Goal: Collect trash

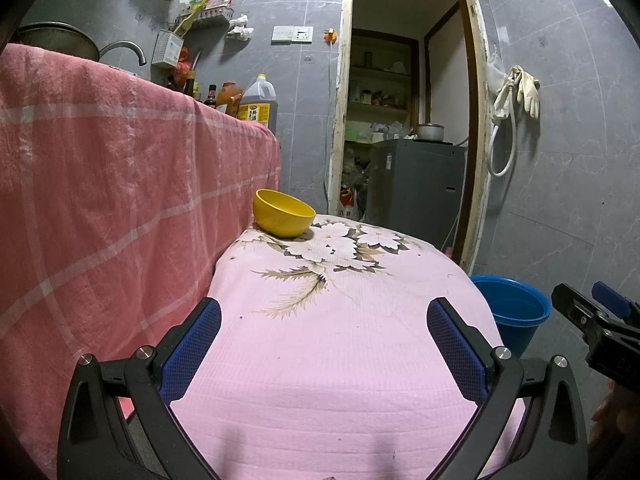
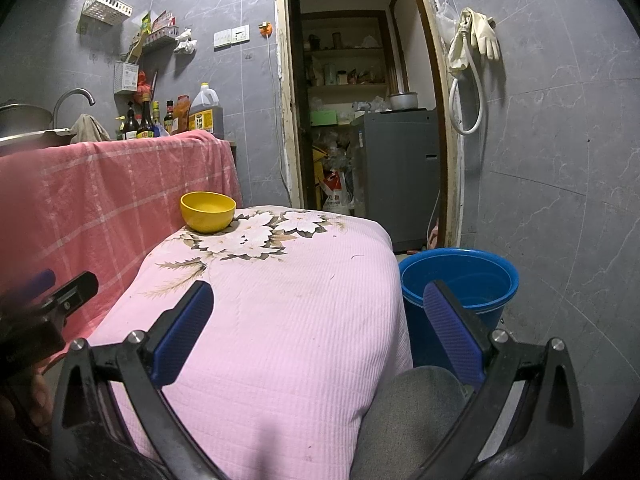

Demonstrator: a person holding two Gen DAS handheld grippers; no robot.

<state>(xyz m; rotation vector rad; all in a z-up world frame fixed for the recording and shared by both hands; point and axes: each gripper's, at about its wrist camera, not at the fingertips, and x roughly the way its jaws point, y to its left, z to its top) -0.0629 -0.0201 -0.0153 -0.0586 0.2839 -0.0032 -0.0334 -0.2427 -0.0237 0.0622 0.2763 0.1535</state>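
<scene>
A yellow bowl stands at the far left corner of a low table draped in a pink floral cloth. On the floor to the table's right is a blue bucket; it looks empty. My left gripper hovers open over the near part of the cloth, nothing between its blue pads. My right gripper is open too, spanning the table's right edge, its right pad in front of the bucket. No loose trash shows on the cloth.
A counter draped in a pink checked cloth rises along the left, with bottles and a tap on top. Straight ahead is a doorway with a grey appliance inside. A grey knee sits below my right gripper.
</scene>
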